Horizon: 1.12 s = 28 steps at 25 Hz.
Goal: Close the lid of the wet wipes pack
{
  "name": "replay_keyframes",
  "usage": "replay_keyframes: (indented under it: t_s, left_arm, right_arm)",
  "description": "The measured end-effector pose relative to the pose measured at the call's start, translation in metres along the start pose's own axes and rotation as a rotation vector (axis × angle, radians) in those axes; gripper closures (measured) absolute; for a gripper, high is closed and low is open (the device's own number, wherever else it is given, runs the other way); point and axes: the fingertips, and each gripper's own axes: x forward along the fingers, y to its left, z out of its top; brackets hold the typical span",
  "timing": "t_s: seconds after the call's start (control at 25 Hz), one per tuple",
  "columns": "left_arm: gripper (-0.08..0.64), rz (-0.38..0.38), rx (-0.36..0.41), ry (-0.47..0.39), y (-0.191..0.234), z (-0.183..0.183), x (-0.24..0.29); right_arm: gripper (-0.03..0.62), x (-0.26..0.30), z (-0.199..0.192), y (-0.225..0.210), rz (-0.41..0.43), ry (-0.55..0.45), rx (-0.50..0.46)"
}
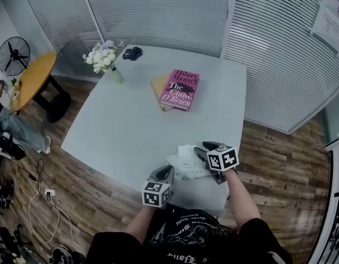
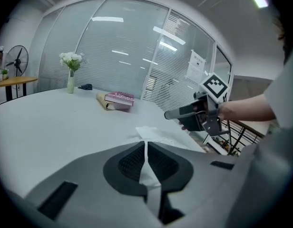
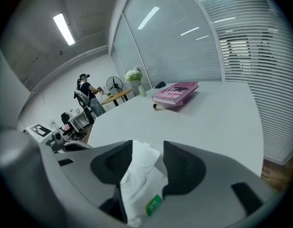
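Fingers (image 2: pixel 130 163) of left gripper (image 2: pixel 145 144) pinched on white edge of pack (image 1: pixel 186 165); right gripper (image 3: pixel 147 145) spread wide, straddling pack, not pressing.

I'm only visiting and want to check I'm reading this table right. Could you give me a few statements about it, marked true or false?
1. A pink book lies on top of another book. True.
2. The flowers stand on the floor. False: their vase stands on the white table, at a far corner.
3. The right gripper has its jaws apart, with the wet wipes pack between them. True.
4. The wet wipes pack lies beside the books. False: it lies at the table's near edge, well apart from them.
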Motion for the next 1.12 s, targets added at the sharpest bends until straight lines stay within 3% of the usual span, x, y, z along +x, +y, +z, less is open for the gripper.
replay_keyframes:
  t_s: [0.24,0.48,0.88,1.12]
  left_arm:
    - [0.546,-0.021,0.027,0.052,-0.001,-0.005,0.009]
    - [0.546,-0.021,0.049,0.11,-0.001,-0.017,0.019]
    - [0.546,-0.007,0.072,0.163,0.0,-0.028,0.028]
    - [0.546,-0.012,0.055,0.156,0.002,-0.026,0.029]
  right_arm:
    - [0.327,0.028,-0.018,-0.01,0.047,0.176,-0.008]
    - [0.327,0.044,-0.035,-0.019,0.102,0.259,0.058]
    - [0.394,0.053,-0.039,-0.012,0.239,0.315,0.074]
    - [0.474,0.055,-0.03,-0.008,0.258,0.283,0.046]
